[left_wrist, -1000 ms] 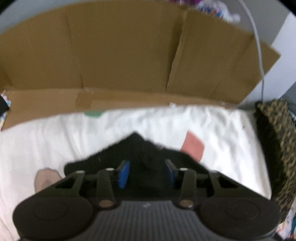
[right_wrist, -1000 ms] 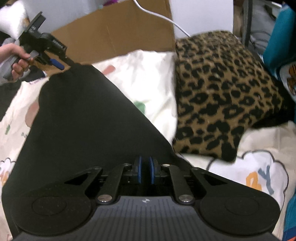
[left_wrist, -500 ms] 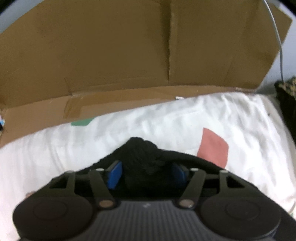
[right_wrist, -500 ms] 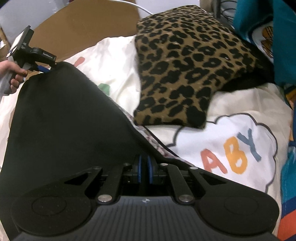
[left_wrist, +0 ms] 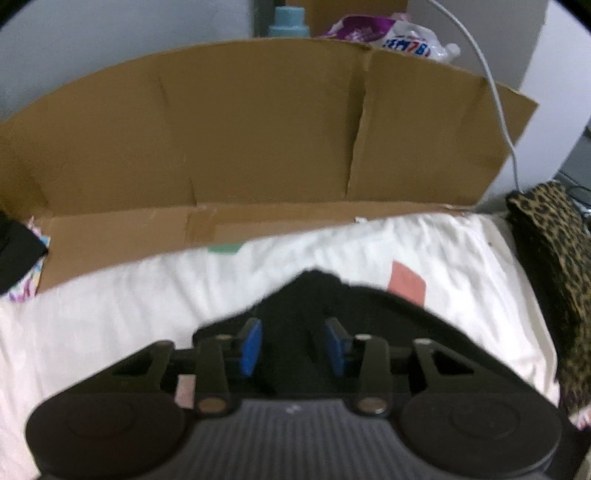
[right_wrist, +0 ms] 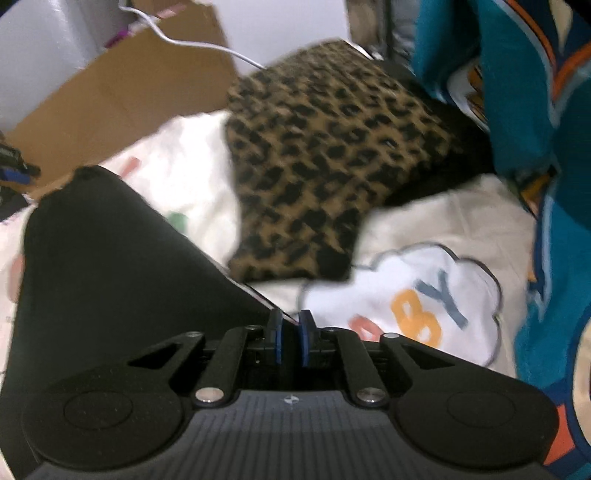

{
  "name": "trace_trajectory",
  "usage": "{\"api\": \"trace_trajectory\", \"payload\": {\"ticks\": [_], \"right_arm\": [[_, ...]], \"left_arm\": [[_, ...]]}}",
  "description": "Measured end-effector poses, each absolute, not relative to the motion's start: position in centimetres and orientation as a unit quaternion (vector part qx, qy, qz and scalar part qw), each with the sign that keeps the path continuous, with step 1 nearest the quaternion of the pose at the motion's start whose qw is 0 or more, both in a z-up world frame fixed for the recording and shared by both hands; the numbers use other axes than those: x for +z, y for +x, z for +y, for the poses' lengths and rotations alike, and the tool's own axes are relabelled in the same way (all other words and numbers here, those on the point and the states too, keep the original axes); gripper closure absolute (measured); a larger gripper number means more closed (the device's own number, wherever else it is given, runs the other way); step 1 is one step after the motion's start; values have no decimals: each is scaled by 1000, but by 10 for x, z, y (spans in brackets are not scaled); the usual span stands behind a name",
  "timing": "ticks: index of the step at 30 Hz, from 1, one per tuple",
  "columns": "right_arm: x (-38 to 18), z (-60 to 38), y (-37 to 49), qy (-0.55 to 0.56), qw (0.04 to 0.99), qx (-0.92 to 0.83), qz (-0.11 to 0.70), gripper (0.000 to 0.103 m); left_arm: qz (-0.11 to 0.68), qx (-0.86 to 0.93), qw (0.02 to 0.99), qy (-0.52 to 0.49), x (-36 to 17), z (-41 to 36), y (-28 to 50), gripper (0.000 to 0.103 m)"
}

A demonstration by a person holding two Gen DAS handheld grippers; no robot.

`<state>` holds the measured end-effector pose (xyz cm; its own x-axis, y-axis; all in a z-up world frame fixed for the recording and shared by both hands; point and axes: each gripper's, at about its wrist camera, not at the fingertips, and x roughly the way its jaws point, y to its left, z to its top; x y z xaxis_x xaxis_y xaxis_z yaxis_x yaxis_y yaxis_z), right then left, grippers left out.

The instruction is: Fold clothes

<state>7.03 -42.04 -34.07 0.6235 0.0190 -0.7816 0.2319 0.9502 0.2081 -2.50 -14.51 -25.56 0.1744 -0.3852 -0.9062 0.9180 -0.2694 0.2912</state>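
Observation:
A black garment lies spread on the white printed sheet. My right gripper is shut on its near edge, and a thin pale hem runs in between the blue pads. The garment's far corner rests on the sheet. My left gripper hangs above that corner with its jaws closing. Black cloth shows between the pads, which do not press on it. In the right wrist view the left gripper sits at the far left edge, apart from the corner.
A brown cardboard sheet stands along the far side of the bed, with a blue bottle and a white cable behind it. A leopard-print garment lies to the right. Teal cloth hangs at the far right.
The left gripper opened wider over the garment's corner, then narrowed and drew up and back from it. The right gripper shifted and rolled, still shut on the near edge.

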Motion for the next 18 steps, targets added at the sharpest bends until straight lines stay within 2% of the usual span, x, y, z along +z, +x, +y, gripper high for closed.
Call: {"api": "trace_trajectory", "payload": {"ticks": [7,10,13,18], "right_arm": [[-351,-403,84,129,885,-26,447,91],[-357,-405,87,121,882,-34,455,88],[-362,-409,91,128,879,-39,458,89],[-363,-411,96,135,876,-56,459,90]], "left_arm": [[261,-579,547,546,-288,-130,0,75],[238,-578,558,546,-301,-135,6,73],[255,-559,570,545,-316,-147,18,72],[216,-552,567,572,-331,-155,5,71]]}}
